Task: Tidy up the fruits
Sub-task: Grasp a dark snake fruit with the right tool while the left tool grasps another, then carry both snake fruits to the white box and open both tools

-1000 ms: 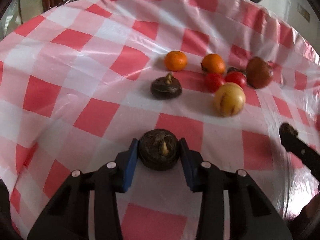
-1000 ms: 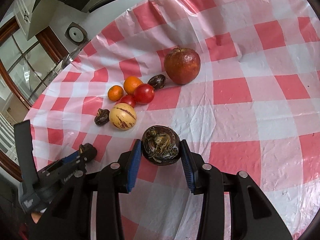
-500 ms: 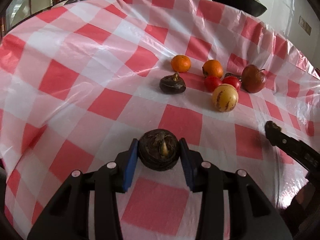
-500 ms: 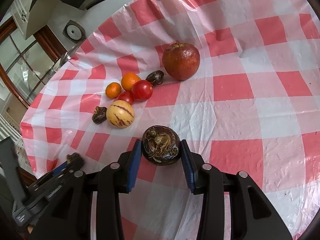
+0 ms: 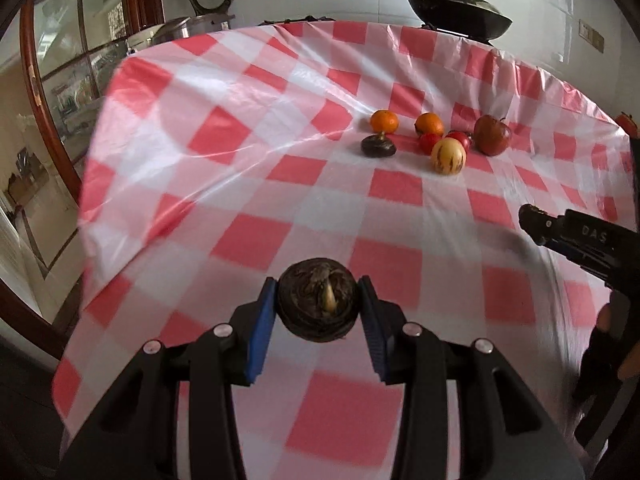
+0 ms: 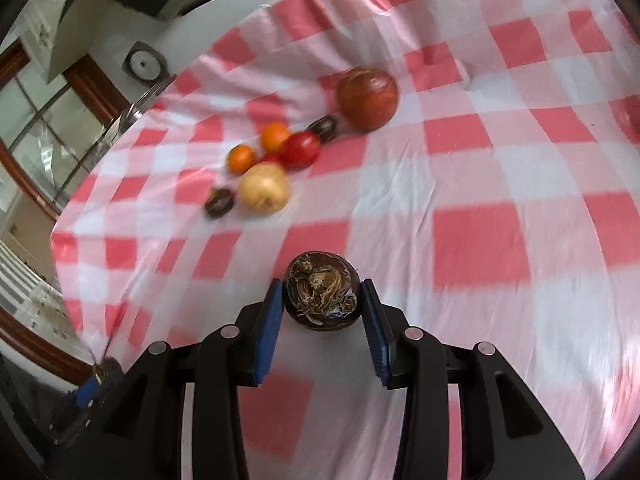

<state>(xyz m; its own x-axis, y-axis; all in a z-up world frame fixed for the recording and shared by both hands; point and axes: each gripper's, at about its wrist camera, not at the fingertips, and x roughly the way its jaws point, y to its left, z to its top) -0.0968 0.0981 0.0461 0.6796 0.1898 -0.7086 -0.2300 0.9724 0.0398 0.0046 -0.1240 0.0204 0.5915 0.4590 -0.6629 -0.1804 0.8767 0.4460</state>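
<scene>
Fruit cluster on tablecloth (image 5: 256, 168): water chestnut (image 5: 378, 146) leftmost, tangerine (image 5: 384, 121) behind it, pepino melon (image 5: 448, 156) in front, apple (image 5: 492, 135) rightmost.

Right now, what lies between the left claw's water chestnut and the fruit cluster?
Only bare checked tablecloth: in the left wrist view nothing sits between the held water chestnut in the left claw and the nearest dark chestnut of the cluster.

White letters "DAS" on the black right claw (image 5: 536, 222) body, rest cut off
</scene>
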